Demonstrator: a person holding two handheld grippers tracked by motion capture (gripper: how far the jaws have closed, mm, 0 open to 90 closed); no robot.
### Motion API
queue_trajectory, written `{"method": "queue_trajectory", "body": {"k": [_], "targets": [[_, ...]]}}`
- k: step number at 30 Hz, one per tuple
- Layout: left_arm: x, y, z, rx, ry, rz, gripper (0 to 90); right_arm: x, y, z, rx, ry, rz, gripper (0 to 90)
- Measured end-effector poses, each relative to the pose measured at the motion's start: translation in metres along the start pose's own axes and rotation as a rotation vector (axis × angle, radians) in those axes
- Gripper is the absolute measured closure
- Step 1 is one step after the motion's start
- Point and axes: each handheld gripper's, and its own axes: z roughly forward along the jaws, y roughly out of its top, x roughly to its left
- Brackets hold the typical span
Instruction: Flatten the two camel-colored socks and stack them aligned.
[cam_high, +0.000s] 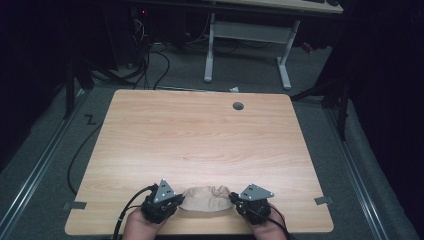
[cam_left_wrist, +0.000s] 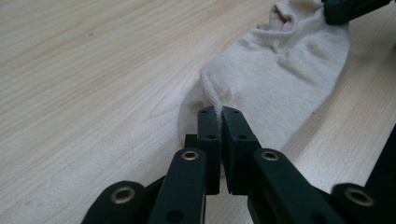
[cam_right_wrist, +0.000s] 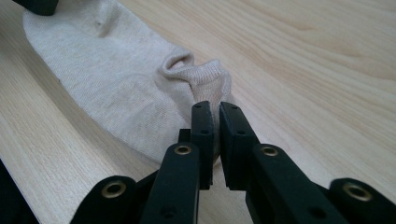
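I had the beige sock (cam_high: 206, 198) lying flat near the front edge of the wooden table (cam_high: 200, 135), stretched between my two tools. The left gripper (cam_left_wrist: 218, 111) had its jaws pressed together on a thin raised ridge of fabric at one end of the sock (cam_left_wrist: 280, 79), and the right gripper (cam_right_wrist: 215, 106) was pinched on the ribbed cuff fold at the other end of the sock (cam_right_wrist: 116, 93), with the jaws almost meeting around the cloth. As I judged it, the weak point was how little fabric each side held: the left bite was only a narrow pleat, so a quick lift or an uneven pull could have slid it out and left the sock dangling from one end. Pulling the two ends apart too hard could also have stretched the knit or dragged the cuff free. The sock sat close to the near edge, so a dropped end might have slipped off toward me. The tabletop was pale wood grain, smooth and bare apart from a grey cable grommet (cam_high: 238, 106) near its far edge. Beyond it the room was dim, with grey carpet, a white-legged desk frame (cam_high: 247, 40) and black cables (cam_high: 150, 60) trailing on the floor.
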Motion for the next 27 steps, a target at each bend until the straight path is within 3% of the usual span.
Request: {"method": "queue_trajectory", "body": {"k": [5, 8, 15, 22, 27], "targets": [[-0.004, -0.002, 0.007, 0.034, 0.015, 0.02, 82.4, -0.001, -0.001, 0.004, 0.023, 0.009, 0.002, 82.3], [-0.002, -0.002, 0.006, 0.024, 0.028, 0.013, 75.8, -0.002, -0.002, 0.006, 0.036, 0.01, 0.006, 78.3], [0.004, -0.001, 0.003, 0.002, 0.043, -0.007, 65.8, -0.004, -0.001, 0.005, 0.008, 0.008, 0.013, 70.7], [0.01, 0.001, -0.002, -0.028, 0.058, -0.013, 65.1, -0.008, 0.002, 0.001, -0.025, 0.005, 0.028, 69.3], [0.024, 0.002, -0.007, -0.057, 0.087, -0.034, 64.4, -0.02, 0.003, -0.003, -0.055, -0.015, 0.053, 68.6]]}}
